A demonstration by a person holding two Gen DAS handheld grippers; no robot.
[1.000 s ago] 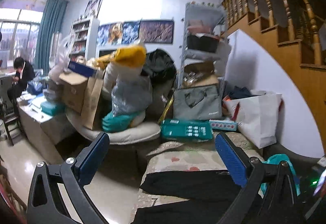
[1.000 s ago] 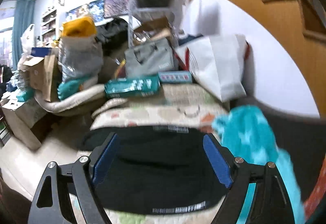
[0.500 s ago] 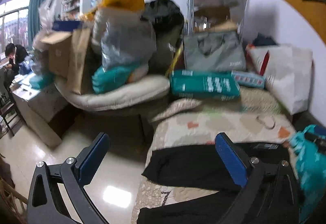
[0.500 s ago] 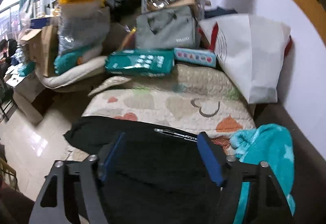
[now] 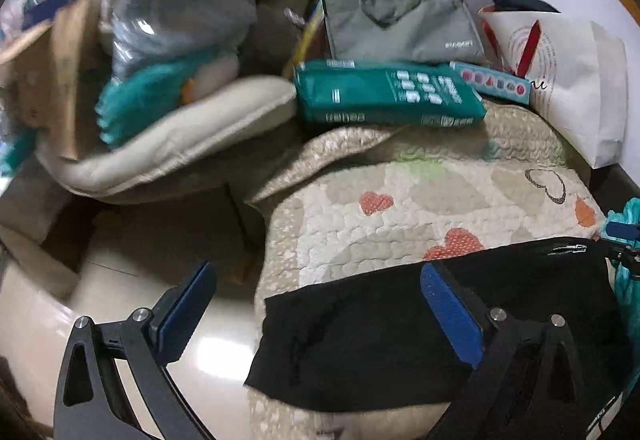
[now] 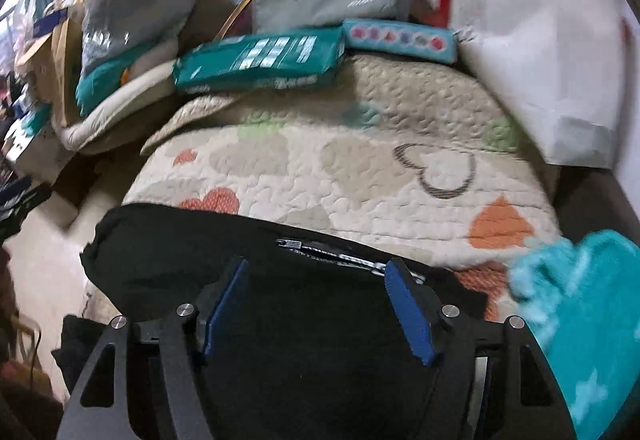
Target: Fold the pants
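Note:
Black pants (image 5: 372,336) lie flat on a heart-patterned quilt (image 5: 460,196), one end at the quilt's left edge. My left gripper (image 5: 320,304) is open above that end, its right finger over the fabric, its left finger over the floor. In the right wrist view the pants (image 6: 192,248) fill the near part, a white-striped band (image 6: 352,258) along the far edge. My right gripper (image 6: 316,298) is open, partly narrowed, low over the pants just short of that band. Nothing is held.
A teal blanket (image 6: 584,304) lies at the quilt's right. A green package (image 5: 384,92), a light blue box (image 5: 496,82), a grey bag (image 5: 400,20) and a white tote (image 5: 576,80) sit at the far end. Tiled floor (image 5: 132,280) and piled cushions lie left.
Both grippers have tilted down and moved closer to the pants. The right gripper's fingers have narrowed somewhat. The pants have not moved.

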